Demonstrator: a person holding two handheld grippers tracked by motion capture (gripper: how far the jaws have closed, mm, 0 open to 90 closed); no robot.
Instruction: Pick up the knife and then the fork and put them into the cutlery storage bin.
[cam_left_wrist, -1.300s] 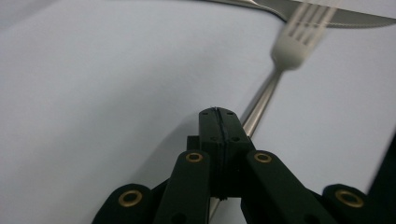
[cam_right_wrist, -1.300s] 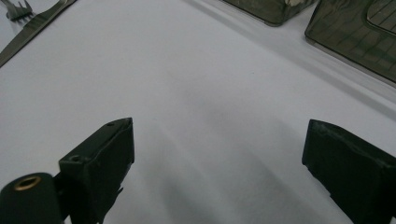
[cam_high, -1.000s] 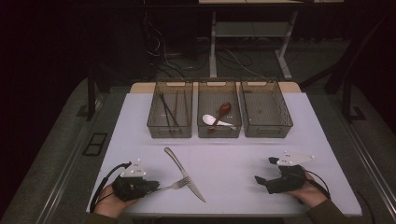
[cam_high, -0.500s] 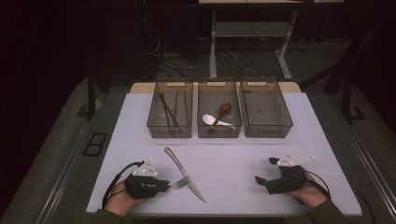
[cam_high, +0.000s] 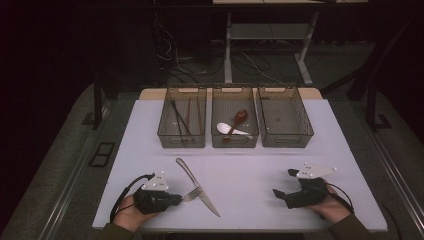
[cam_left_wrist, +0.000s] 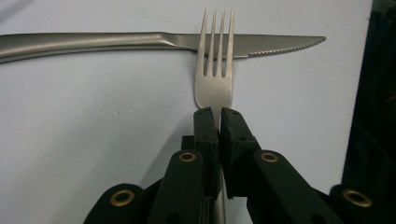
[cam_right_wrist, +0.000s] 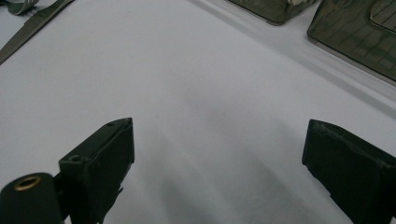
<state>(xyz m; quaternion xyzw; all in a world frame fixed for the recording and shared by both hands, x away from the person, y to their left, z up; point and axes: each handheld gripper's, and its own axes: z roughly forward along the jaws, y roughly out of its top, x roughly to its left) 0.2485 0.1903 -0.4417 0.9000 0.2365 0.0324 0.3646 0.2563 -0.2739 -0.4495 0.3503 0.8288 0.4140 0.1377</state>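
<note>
1. The fork (cam_left_wrist: 213, 81) is clamped at its neck by the left hand-held gripper (cam_left_wrist: 219, 116); its four tines are seen crossing the serrated knife (cam_left_wrist: 140, 42) in the left gripper view.
2. One steel fork and one knife are counted on the white desk (cam_high: 250, 170), before three clear bins (cam_high: 235, 125).
3. The right hand-held gripper (cam_right_wrist: 217, 144) is held wide, with nothing between its jaws.

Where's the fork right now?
In the high view the fork lies at the table's near left, handle clamped in the left gripper, tines resting across the knife.
</note>
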